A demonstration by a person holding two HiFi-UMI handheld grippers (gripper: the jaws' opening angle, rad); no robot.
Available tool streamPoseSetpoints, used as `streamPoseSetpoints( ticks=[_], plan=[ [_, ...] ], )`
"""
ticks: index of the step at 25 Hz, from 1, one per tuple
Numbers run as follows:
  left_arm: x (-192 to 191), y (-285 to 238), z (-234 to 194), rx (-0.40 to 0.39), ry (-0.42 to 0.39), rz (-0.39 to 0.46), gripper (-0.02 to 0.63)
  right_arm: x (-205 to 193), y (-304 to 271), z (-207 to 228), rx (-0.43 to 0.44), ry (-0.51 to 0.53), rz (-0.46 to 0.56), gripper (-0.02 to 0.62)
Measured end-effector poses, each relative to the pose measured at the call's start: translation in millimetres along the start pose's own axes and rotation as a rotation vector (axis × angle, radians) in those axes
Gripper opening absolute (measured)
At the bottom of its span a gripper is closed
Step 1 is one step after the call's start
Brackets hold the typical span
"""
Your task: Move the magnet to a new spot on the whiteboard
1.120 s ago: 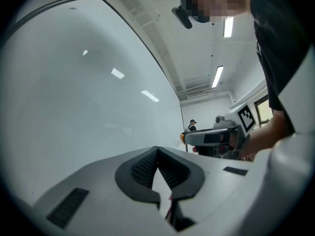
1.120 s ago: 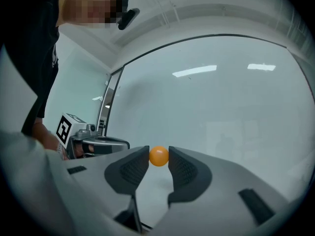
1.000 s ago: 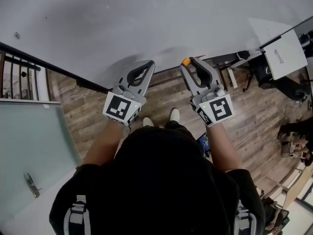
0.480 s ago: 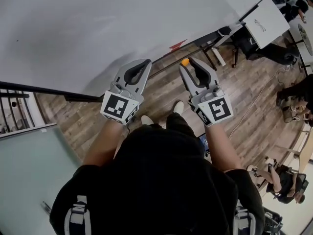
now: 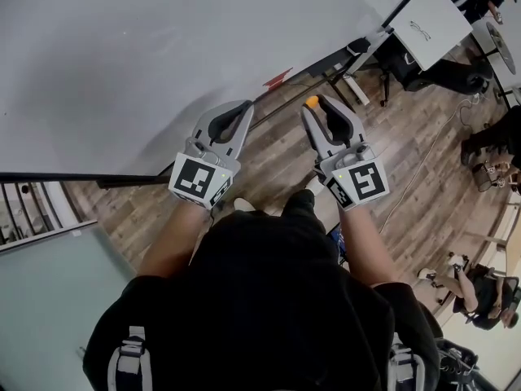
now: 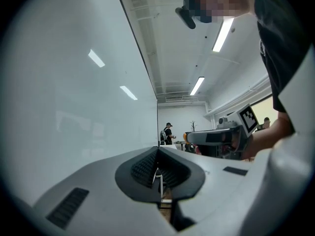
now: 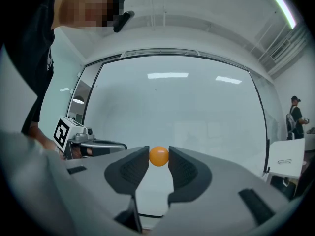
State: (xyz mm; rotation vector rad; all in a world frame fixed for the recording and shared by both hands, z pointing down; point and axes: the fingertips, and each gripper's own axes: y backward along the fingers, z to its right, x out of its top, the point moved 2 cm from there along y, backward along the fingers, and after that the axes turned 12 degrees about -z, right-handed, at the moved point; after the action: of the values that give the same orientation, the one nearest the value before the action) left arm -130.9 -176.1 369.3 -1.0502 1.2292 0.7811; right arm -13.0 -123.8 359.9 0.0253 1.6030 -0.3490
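A small round orange magnet (image 7: 159, 156) sits pinched between the tips of my right gripper (image 7: 159, 157), held in the air short of the big whiteboard (image 7: 177, 107). The head view shows that magnet (image 5: 312, 102) at the tip of the right gripper (image 5: 314, 104), over the wooden floor and just off the whiteboard (image 5: 146, 47). My left gripper (image 5: 247, 107) hangs beside it to the left, jaws shut with nothing between them (image 6: 157, 151). In the left gripper view the whiteboard (image 6: 74, 97) runs along the left side.
A second board on a stand (image 5: 430, 23) holds a sheet at the right. Stand legs and a cable (image 5: 358, 80) lie on the wood floor (image 5: 423, 153) near the board's foot. A person (image 6: 168, 133) stands far off; another sits at the lower right (image 5: 476, 287). A railing (image 5: 32, 198) is at left.
Both grippers have drawn back from the whiteboard, the right one keeping the orange magnet. The head view has swung, so the board's lower edge sits farther from the tips.
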Motion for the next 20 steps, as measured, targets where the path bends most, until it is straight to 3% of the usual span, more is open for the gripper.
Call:
streamPoseSetpoints(
  ticks=[10, 20],
  plan=[
    [23, -90, 18, 0.029, 0.002, 0.013, 0.002, 0, 2, 94, 0.023, 0.015, 0.019, 0.12],
    [60, -224, 44, 0.078, 0.003, 0.014, 0.002, 12, 9, 238, 0.068, 0.051, 0.044, 0.12]
  ],
)
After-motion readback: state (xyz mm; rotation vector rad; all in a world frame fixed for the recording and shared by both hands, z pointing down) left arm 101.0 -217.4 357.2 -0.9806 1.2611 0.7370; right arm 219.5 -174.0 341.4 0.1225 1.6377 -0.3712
